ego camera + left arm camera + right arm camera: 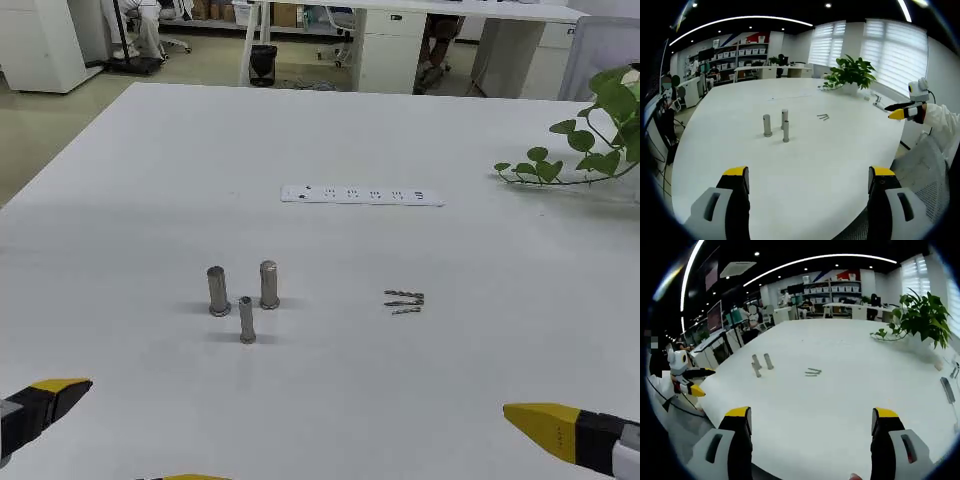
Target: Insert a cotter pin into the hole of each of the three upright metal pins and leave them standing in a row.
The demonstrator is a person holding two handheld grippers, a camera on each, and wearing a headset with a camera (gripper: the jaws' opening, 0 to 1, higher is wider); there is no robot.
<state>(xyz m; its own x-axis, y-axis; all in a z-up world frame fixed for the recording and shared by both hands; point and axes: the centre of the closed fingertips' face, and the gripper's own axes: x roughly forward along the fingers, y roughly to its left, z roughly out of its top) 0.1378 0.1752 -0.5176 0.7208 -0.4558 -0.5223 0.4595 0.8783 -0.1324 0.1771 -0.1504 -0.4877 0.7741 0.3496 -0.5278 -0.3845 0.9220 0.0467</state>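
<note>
Three upright metal pins stand in a loose cluster on the white table: one at the left point(218, 290), one behind it to the right point(269, 284), and a shorter one in front point(247, 320). The cotter pins point(404, 301) lie flat in a small bunch to their right. My left gripper point(809, 172) is open and empty, well short of the pins point(776, 126), its yellow fingertip point(60, 388) at the lower left. My right gripper point(811, 413) is also open and empty, far from the cotter pins point(813, 372); one yellow fingertip point(545, 420) enters at the lower right.
A white power strip point(361, 195) lies flat behind the pins. A leafy plant point(600, 130) trails over the table's far right side. Bare white table point(330, 400) lies between the grippers and the parts. Desks and chairs stand beyond the far edge.
</note>
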